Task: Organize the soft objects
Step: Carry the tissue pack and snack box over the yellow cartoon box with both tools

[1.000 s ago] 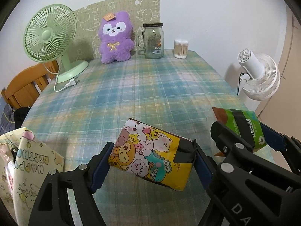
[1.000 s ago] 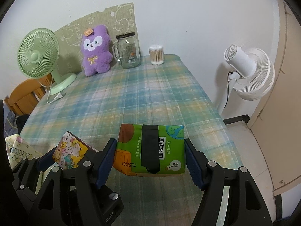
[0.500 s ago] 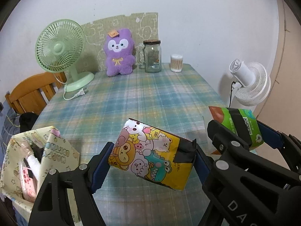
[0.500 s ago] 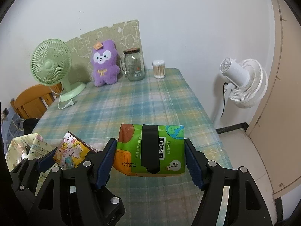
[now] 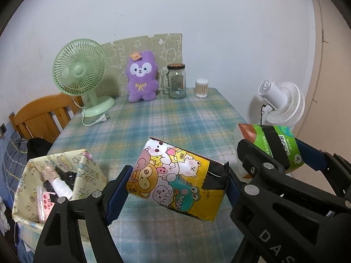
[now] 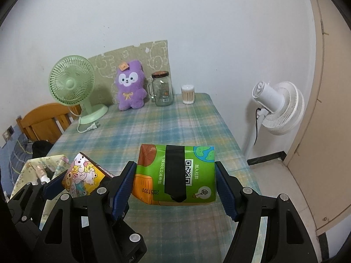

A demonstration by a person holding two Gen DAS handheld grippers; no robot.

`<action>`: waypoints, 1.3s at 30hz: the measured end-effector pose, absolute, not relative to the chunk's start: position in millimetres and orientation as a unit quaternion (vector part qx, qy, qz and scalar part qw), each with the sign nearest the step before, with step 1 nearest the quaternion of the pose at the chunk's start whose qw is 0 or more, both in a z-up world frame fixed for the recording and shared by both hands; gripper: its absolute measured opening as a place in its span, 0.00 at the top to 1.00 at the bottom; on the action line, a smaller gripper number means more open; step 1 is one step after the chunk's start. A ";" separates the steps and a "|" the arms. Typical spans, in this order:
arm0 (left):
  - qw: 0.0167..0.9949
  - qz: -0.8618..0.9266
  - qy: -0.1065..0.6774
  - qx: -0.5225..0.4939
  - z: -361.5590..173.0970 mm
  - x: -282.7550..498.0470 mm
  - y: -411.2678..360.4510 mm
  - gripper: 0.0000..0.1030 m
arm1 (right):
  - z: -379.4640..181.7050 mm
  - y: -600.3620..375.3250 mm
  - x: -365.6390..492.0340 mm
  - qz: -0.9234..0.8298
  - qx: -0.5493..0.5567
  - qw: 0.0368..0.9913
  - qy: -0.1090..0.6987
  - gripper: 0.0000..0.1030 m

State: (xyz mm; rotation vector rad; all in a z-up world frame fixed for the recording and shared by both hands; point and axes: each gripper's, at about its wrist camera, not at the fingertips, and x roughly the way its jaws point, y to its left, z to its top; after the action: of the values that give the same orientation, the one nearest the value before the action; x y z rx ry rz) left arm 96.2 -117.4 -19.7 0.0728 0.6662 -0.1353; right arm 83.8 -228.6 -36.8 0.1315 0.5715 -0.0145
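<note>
Jaws of both grippers pinching tissue packs above plaid tablecloth [image 5: 175, 120], white wall [image 5: 197, 11] behind.

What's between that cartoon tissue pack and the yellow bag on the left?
Nothing visible. The left claw holds the cartoon pack in the air, right of the yellow bag. The bag's mouth is open, with some items already inside.

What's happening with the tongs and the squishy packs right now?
Left tongs shut on cartoon pack. Right tongs shut on green pack. Both lifted above table. Open bag at left; nothing blocking.
</note>
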 end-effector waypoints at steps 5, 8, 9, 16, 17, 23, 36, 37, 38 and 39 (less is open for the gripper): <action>0.944 -0.073 0.319 0.037 -12.7 81.1 -107.1 0.20 | -28.4 -220.0 67.2 -0.009 0.060 0.961 0.271 0.29; 0.946 -0.076 0.314 0.039 -8.4 72.9 -100.7 0.20 | -24.4 -213.4 58.8 -0.010 0.059 0.961 0.270 0.29; 0.947 -0.076 0.311 0.040 -6.5 69.9 -98.2 0.20 | -22.8 -211.2 55.6 -0.009 0.059 0.961 0.270 0.29; 0.952 -0.075 0.296 0.034 3.7 53.9 -78.2 0.20 | -11.7 -193.6 39.8 -0.005 0.049 0.964 0.260 0.29; 0.952 -0.074 0.295 0.032 4.4 52.2 -75.0 0.20 | -10.7 -190.4 38.4 -0.004 0.047 0.965 0.259 0.29; 0.955 -0.069 0.288 0.035 9.4 41.4 -58.0 0.20 | -6.5 -171.3 31.5 0.009 0.046 0.965 0.260 0.29; 0.959 -0.046 0.278 0.026 11.6 46.7 -14.5 0.20 | 0.4 -128.1 40.9 0.040 0.037 0.967 0.248 0.29; 0.959 -0.046 0.280 0.026 10.6 48.6 -10.9 0.20 | 0.2 -124.6 43.2 0.044 0.037 0.967 0.249 0.29; 0.958 -0.045 0.281 0.026 9.6 50.3 -8.1 0.20 | -0.6 -120.3 46.3 0.048 0.036 0.966 0.250 0.29; 0.958 -0.044 0.283 0.026 8.6 52.1 -4.5 0.20 | -1.2 -116.7 47.9 0.050 0.035 0.966 0.252 0.29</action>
State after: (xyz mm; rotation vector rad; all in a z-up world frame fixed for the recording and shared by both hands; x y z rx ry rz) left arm 52.1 -4.5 8.6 0.0529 0.5731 -0.0899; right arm 47.9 -116.7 -1.2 0.0712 0.5092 0.1008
